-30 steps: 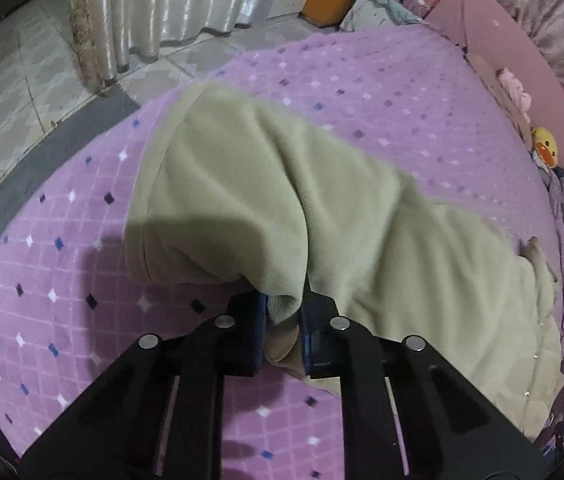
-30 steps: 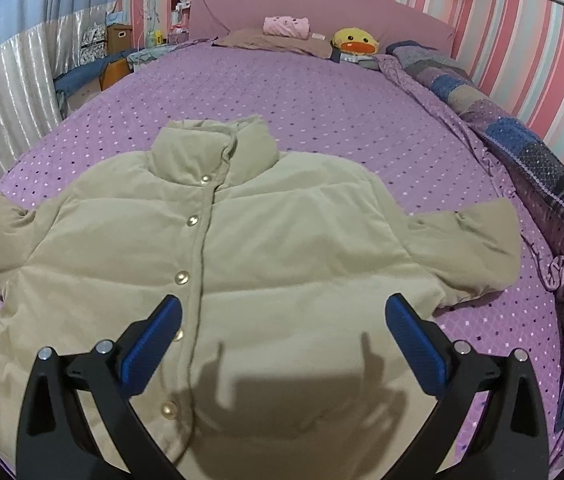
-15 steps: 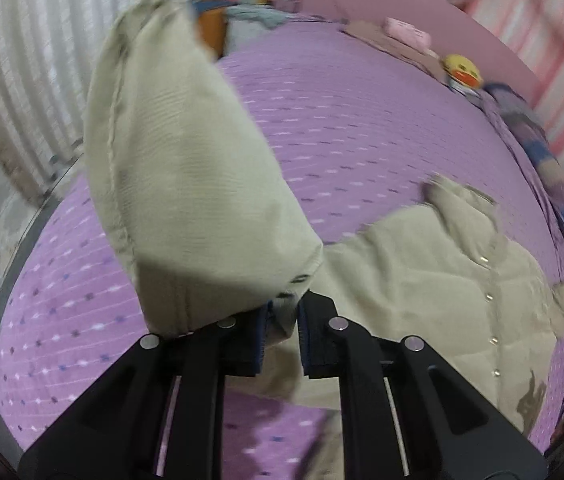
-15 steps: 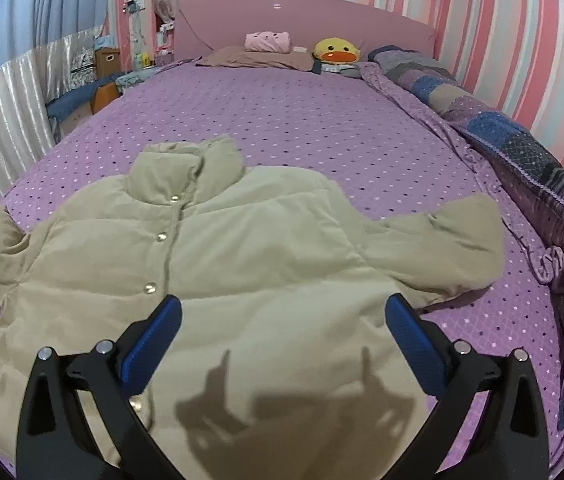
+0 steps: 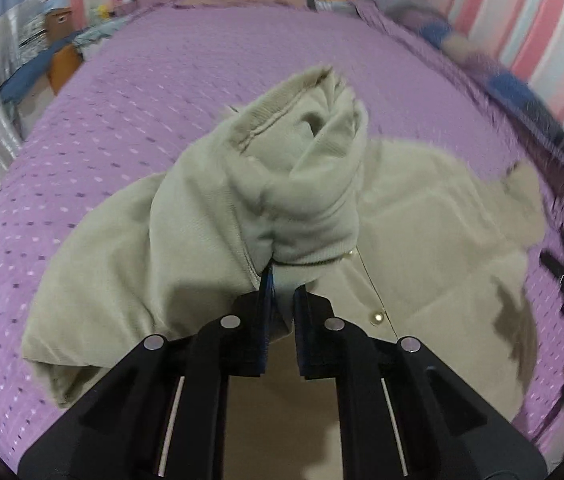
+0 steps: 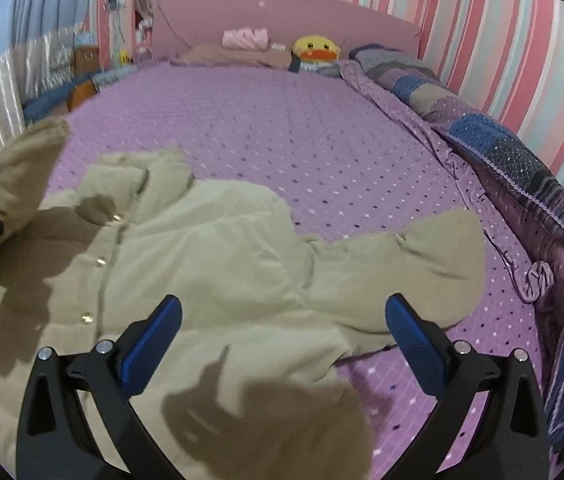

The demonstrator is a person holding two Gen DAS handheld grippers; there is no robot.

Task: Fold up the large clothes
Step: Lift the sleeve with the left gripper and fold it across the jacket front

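Right now your left gripper is clenched on the cuff end of the jacket's sleeve, the two fingers nearly together with beige fabric pinched between the blue pads — the sleeve bunches up above the tips and its open cuff points away from you, over the jacket's front. Your right gripper hangs above the lower front of the jacket with its fingers spread wide and nothing between them; its shadow falls on the cloth just below. No brand, label or readable writing shows on the garment or anywhere else in either view. The jacket is a large beige padded one with a stand-up collar and a row of pale round snap buttons down the closed front. It lies face up on the purple dotted bedspread, collar toward the pink headboard, and its other sleeve is stretched out flat toward the patchwork quilt along the striped wall. A yellow duck plush sits by the headboard — well apart from the jacket.
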